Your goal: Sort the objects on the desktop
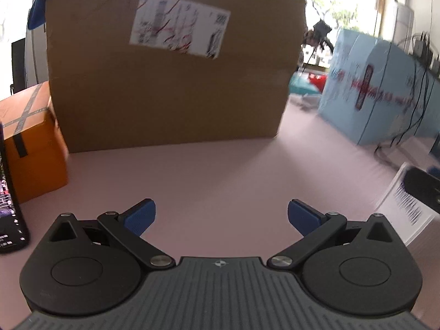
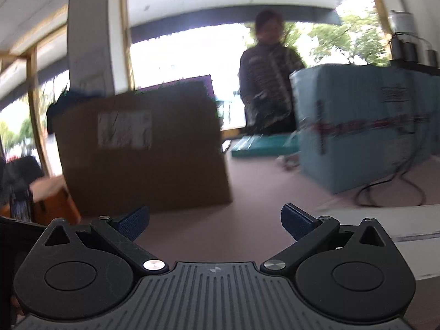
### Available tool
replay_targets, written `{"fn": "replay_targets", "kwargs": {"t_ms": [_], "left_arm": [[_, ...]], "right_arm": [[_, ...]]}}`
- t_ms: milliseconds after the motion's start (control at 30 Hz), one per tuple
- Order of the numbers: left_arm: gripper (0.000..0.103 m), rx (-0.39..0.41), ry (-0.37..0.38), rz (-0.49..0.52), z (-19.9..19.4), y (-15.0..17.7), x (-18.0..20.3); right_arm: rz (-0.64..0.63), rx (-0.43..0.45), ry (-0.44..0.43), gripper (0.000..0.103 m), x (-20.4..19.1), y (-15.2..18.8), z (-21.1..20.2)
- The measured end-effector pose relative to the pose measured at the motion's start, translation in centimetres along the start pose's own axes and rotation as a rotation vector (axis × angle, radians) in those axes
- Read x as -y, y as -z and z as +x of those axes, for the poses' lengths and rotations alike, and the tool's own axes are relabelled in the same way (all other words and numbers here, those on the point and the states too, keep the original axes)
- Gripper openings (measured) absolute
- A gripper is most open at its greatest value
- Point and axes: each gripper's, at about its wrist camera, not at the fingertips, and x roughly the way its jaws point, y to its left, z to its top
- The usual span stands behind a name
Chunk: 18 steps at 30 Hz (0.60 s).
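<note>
Both the left hand-held gripper [image 1: 221,217] and the right hand-held gripper [image 2: 215,221] are held spread and empty over bare tabletop [image 1: 220,170]. The brown carton [image 1: 170,77] stands toward the far edge, the orange box [image 1: 33,148] beside it at left, leaving the near side free.

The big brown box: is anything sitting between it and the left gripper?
No. The left gripper, open and empty, faces the big brown box across bare pink tabletop. The orange box and phone sit off to the side.
</note>
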Motion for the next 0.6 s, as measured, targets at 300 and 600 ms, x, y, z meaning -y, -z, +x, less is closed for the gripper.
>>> {"fn": "replay_targets", "kwargs": {"t_ms": [300,600], "left_arm": [[0.103,-0.06,-0.122,-0.098,6.5,1.9,-4.8],[0.103,-0.025,-0.238,-0.068,10.1,0.9,-3.7]], "right_arm": [[-0.062,-0.192,0.077,0.103,-3.3,2.3,9.8],[-0.075,-0.315,0.118,0.103,-3.8,3.3,15.7]]}}
